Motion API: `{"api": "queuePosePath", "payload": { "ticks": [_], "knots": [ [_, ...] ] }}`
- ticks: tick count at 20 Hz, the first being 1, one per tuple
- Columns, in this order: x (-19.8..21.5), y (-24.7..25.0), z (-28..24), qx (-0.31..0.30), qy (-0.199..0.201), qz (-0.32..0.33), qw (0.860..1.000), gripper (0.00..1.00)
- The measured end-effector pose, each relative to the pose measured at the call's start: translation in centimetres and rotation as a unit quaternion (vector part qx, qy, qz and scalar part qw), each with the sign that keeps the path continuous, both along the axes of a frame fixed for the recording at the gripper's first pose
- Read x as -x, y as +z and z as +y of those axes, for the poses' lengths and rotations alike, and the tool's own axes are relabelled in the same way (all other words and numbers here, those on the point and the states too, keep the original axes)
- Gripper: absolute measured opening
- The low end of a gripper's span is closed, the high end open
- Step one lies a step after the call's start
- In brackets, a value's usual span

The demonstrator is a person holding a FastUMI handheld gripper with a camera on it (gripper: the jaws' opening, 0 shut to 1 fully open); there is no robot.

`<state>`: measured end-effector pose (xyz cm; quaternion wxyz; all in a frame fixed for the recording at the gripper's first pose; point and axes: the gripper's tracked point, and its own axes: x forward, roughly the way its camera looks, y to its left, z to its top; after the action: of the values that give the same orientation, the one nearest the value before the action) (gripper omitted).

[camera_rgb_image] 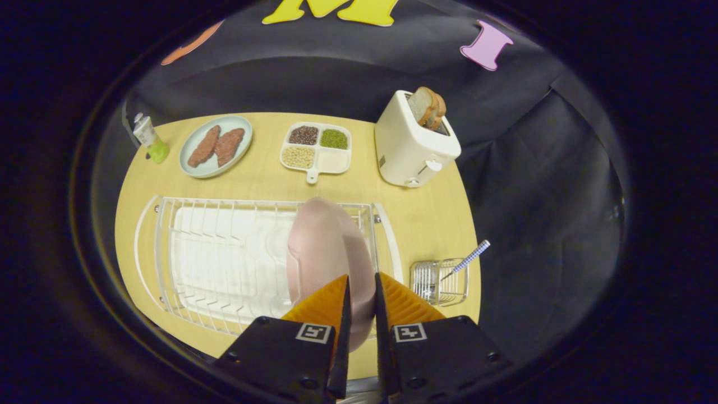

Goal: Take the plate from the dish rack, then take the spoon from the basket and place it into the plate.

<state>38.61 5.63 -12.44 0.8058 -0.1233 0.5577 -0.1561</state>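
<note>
Pink plate (328, 252) standing on edge at the right end of a white wire dish rack (224, 258), with the gripper (362, 286) closed narrowly on its rim. Both fingers press the plate's near edge, one on each face, with only a thin slot left between them.

The rack lies lengthwise across a round pale-wood table (426, 219), and a white drip tray sits inside it. Its other slots hold nothing.

Just to the right of the rack, near the table's edge, stands a small wire basket (439, 282). A spoon (468, 259) leans in it, its patterned handle pointing up and away to the right. The bowl end is too small to make out.

Beyond the rack, along the far side of the table, sit several items. At the left stands a small green-capped tube (150, 138). Next to it is a pale blue plate (216, 146) carrying two reddish meat patties. In the middle is a white divided dish (317, 150) with grains in its compartments. At the right stands a white toaster (414, 143) with slices of bread poking from the top.
</note>
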Motion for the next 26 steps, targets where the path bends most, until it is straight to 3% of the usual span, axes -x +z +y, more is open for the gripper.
{"api": "queuePosePath", "payload": {
  "ticks": [4, 10, 16, 22, 26],
  "knots": [
    [0.3, 1.0, 0.4, 0.020, -0.003, -0.022, 1.000, 0.18],
    [0.7, 3.1, 0.6, 0.065, -0.018, -0.077, 0.995, 0.16],
    [4.4, 4.0, 2.6, 0.013, 0.031, -0.096, 0.995, 0.16],
    [11.8, 4.3, 2.5, -0.050, 0.088, -0.127, 0.987, 0.16],
    [16.7, 2.6, 1.2, -0.088, 0.105, -0.138, 0.981, 0.16]
  ]
}}
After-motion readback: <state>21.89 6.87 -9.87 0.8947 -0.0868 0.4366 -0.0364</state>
